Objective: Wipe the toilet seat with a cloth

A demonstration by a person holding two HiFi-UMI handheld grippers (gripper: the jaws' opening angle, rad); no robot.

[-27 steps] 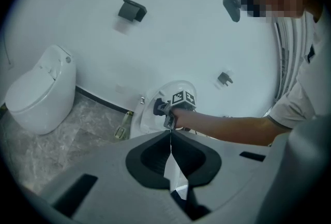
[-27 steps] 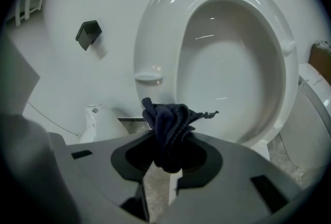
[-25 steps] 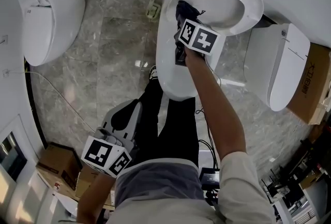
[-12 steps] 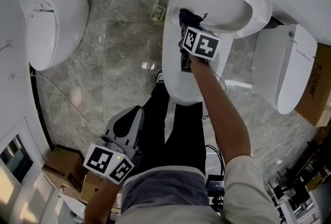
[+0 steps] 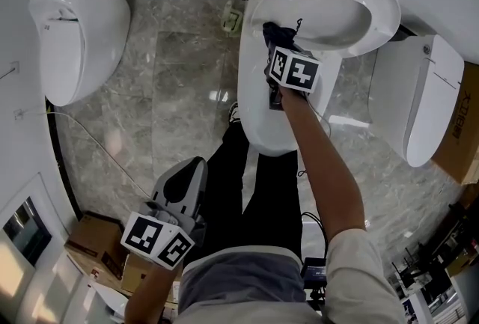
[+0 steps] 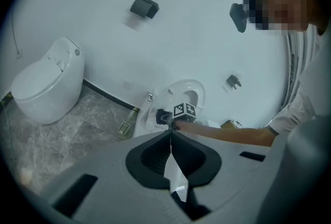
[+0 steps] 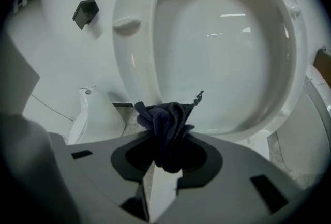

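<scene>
A grey marble floor (image 5: 172, 90) fills the head view, with three white ceramic toilets on it. One stands at 10 o'clock (image 5: 78, 31) and one at 3 o'clock (image 5: 426, 98). The one being worked on (image 5: 262, 113) runs from the centre up to 12 o'clock. Its white oval toilet seat (image 5: 378, 12) is tipped up, so the underside with its small bumper faces the right gripper view, probably so that this face can be cleaned.

The person's bare right arm reaches from 5 o'clock toward 12. The right gripper (image 7: 168, 151) is clamped on a bunched dark blue cloth (image 7: 168, 124), most of which bulges out ahead of the jaws. That leaves soft fabric, not hard plastic, to meet the seat. In the head view the cloth (image 5: 278, 34) sits at the seat ring's 8 o'clock edge, seemingly against it, though contact cannot be confirmed.

The left gripper (image 6: 169, 137) hangs at 7 o'clock beside the person's thigh. Its jaws are together on nothing and it points at the toilet from well back, apparently parked to leave the wiping arm free.

Compared with a second ago, the right gripper and cloth have slid lower along the seat's left edge, which looks like a wiping stroke under way, while the left gripper has barely shifted
</scene>
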